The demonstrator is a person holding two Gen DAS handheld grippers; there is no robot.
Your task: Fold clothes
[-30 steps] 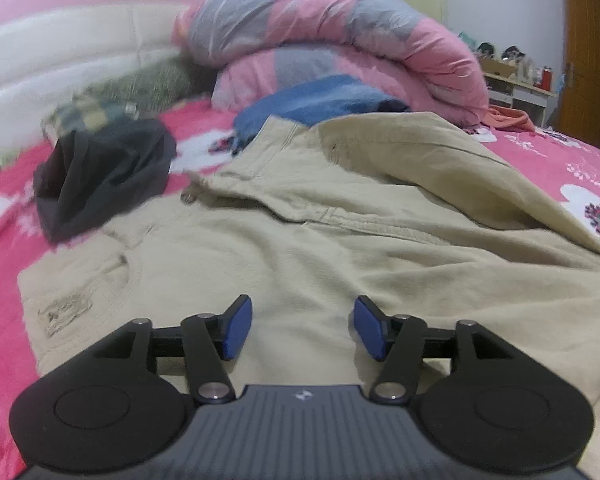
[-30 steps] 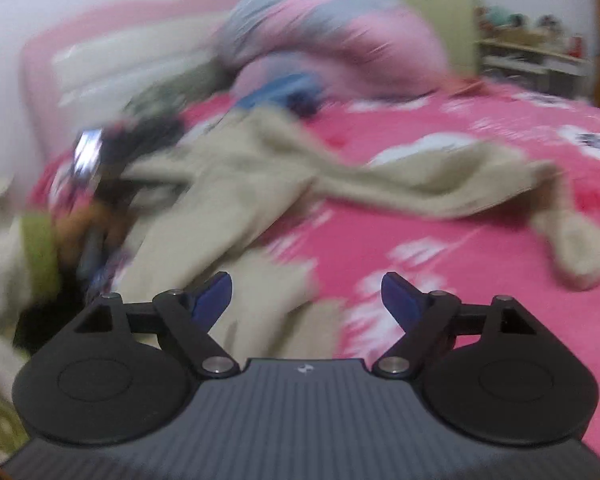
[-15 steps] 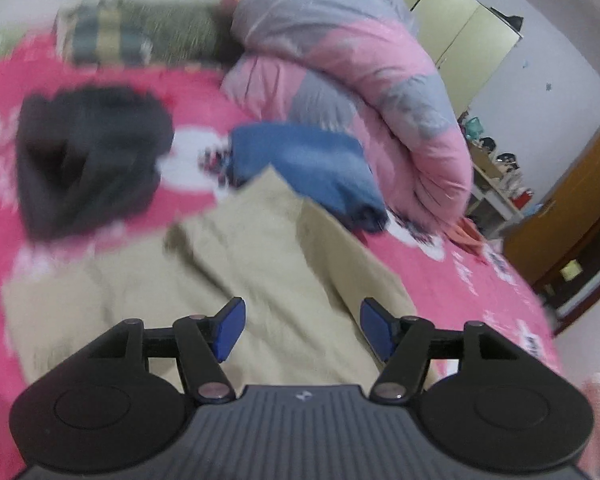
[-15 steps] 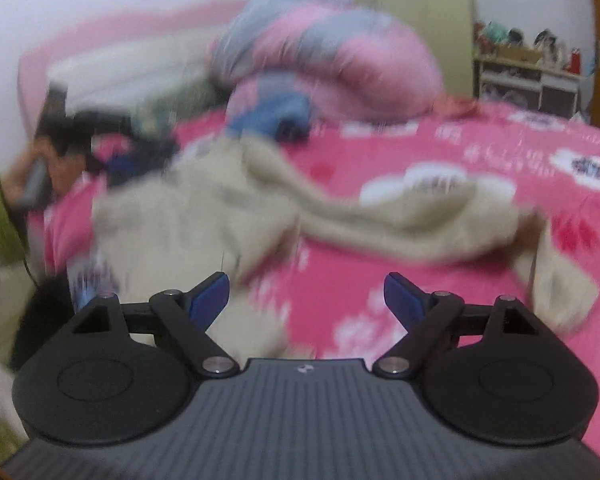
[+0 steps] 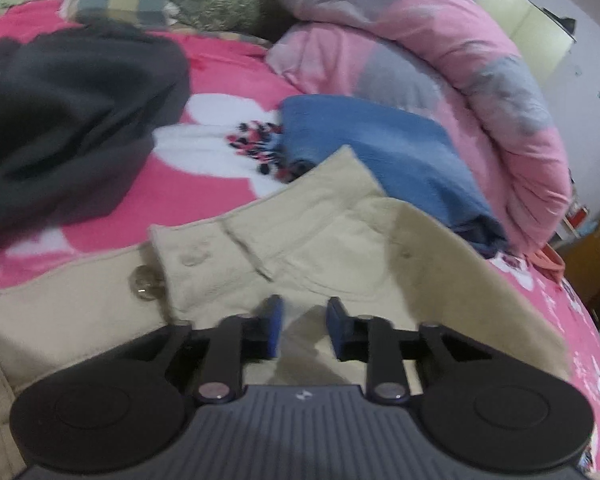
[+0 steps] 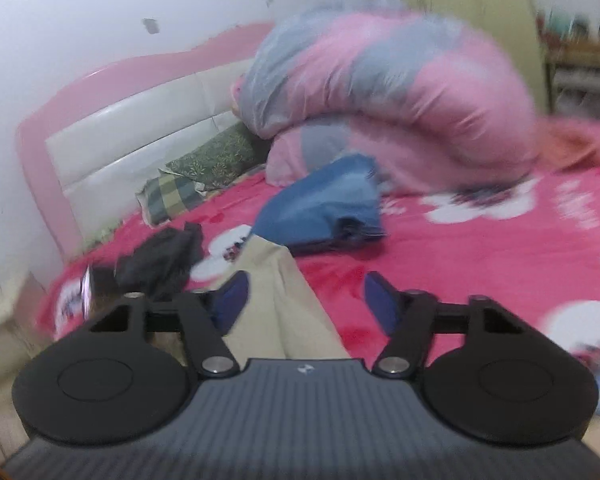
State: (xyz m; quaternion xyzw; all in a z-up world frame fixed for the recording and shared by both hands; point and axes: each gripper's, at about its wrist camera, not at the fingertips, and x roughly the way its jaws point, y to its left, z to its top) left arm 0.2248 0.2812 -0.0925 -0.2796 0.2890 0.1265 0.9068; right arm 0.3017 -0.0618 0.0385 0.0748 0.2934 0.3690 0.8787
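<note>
Khaki trousers (image 5: 320, 240) lie on the pink flowered bed sheet (image 5: 228, 80), waistband and metal button (image 5: 144, 286) toward me. My left gripper (image 5: 304, 326) hovers low over the waistband area, its blue pads a narrow gap apart with cloth and shadow showing between them. In the right wrist view a strip of the khaki trousers (image 6: 284, 300) runs up beneath the right gripper (image 6: 306, 300), which stands wide open; the cloth lies close to its left fingertip (image 6: 232, 300).
A folded blue garment (image 5: 380, 152) lies just beyond the trousers. A black garment (image 5: 60, 120) is heaped to the left. A rolled pink-grey quilt (image 6: 380, 100) and pillows (image 6: 188, 184) sit by the headboard (image 6: 140, 120). Shelves stand at far right.
My left gripper has dropped close to the trousers' waistband and its pads have narrowed. The right gripper has swung over the khaki cloth toward the headboard, still wide open.
</note>
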